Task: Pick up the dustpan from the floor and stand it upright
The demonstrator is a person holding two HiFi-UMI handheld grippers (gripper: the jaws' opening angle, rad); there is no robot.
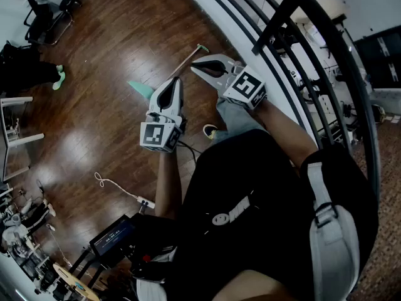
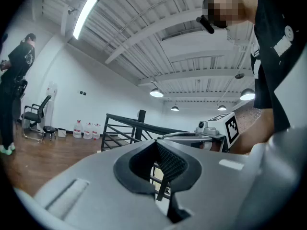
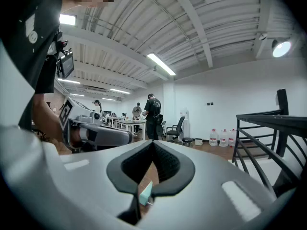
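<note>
The dustpan lies on the wooden floor, its teal pan [image 1: 140, 88] partly hidden behind my left gripper. Its thin handle [image 1: 186, 58] runs up and right to a green tip. My left gripper [image 1: 174, 81] hangs above the pan with its jaws shut and nothing in them. My right gripper [image 1: 193, 66] is held beside it, over the handle, also shut and empty. In the left gripper view the left gripper's [image 2: 156, 143] pads meet and the right gripper [image 2: 192, 136] shows beyond. In the right gripper view a teal sliver of the dustpan [image 3: 145, 193] shows below the right gripper's [image 3: 153, 143] closed pads.
A black metal railing [image 1: 301, 55] curves along the right, close to my right arm. An office chair [image 1: 47, 14] and a person's feet in teal shoes [image 1: 58, 78] are at the far left. A white cable with a power strip [image 1: 122, 192] lies near my feet.
</note>
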